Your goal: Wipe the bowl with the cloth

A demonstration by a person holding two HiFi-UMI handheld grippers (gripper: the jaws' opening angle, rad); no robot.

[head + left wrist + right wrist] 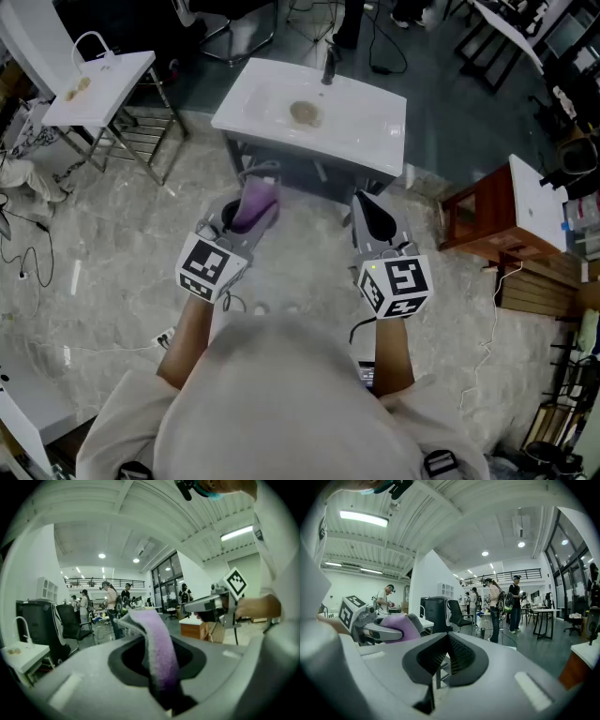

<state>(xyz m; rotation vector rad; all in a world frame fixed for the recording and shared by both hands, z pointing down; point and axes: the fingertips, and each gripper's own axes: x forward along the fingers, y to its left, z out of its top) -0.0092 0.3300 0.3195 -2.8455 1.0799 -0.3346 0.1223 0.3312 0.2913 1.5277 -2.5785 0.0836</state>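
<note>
A person is standing, holding a gripper in each hand. The left gripper [242, 214] is clamping a purple cloth [159, 644] between its jaws, one grey-edged end flopping up and over. The right gripper [449, 651] is sitting fully closed on nothing. The bowl [305, 112], small, round and tan, is resting on a white table [375, 136] farther ahead, well apart from both grippers. The cloth is looking soft, light and limp; the bowl is probably needing steadying at its rim

The purple-grey cloth [158, 653] stands folded, clamped in the left gripper [251, 212]. The small tan bowl [305, 112] sits at twelve o'clock, in the sink [375, 142].
</note>
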